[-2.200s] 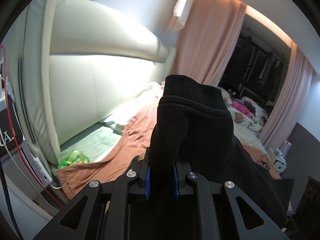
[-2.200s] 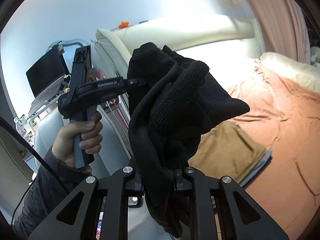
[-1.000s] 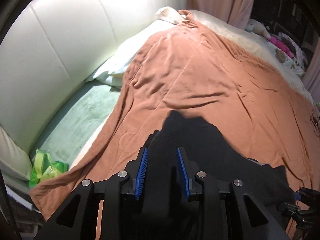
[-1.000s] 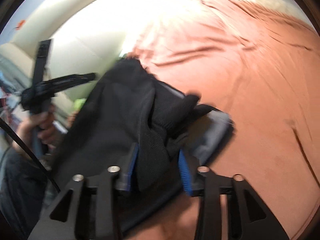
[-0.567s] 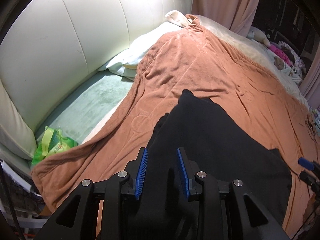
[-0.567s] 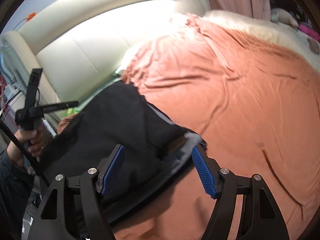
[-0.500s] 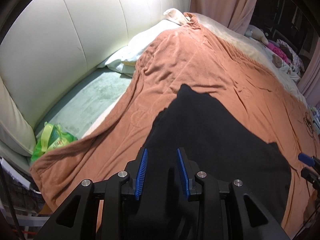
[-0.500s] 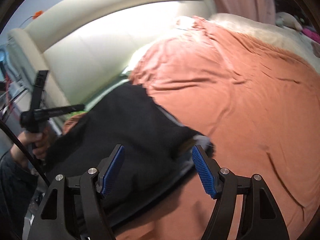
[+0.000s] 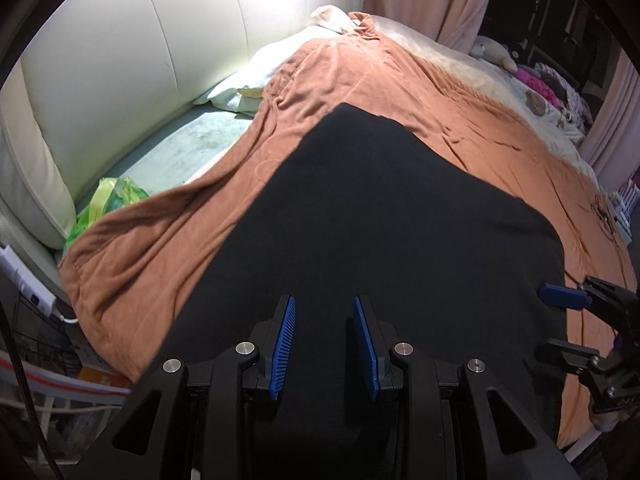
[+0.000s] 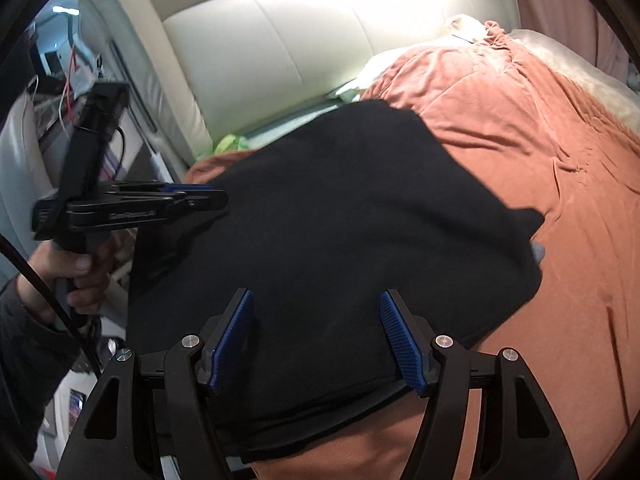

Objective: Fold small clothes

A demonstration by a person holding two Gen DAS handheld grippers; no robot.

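Note:
A black garment (image 9: 400, 216) lies spread flat on the rust-orange blanket (image 9: 344, 76) near the bed's front edge; it also shows in the right wrist view (image 10: 352, 216). My left gripper (image 9: 323, 312) is open just above its near edge, with cloth showing between the blue pads but not pinched. My right gripper (image 10: 316, 304) is open wide over the garment's near right part, holding nothing. The right gripper's blue fingertips (image 9: 564, 295) show at the garment's right edge in the left wrist view. The left gripper (image 10: 200, 196) shows at the garment's left edge.
A cream padded headboard (image 9: 132, 40) runs along the left. A green plastic bag (image 9: 108, 200) lies in the gap beside the mattress. White pillows (image 9: 256, 80) sit at the far left, soft toys and clothes (image 9: 536, 80) at the far right. A grey folded item's corner (image 10: 538, 250) pokes out under the garment.
Both grippers brought the black garment down from the air, spread it on the blanket and let it go. In the last half second both drew back slightly.

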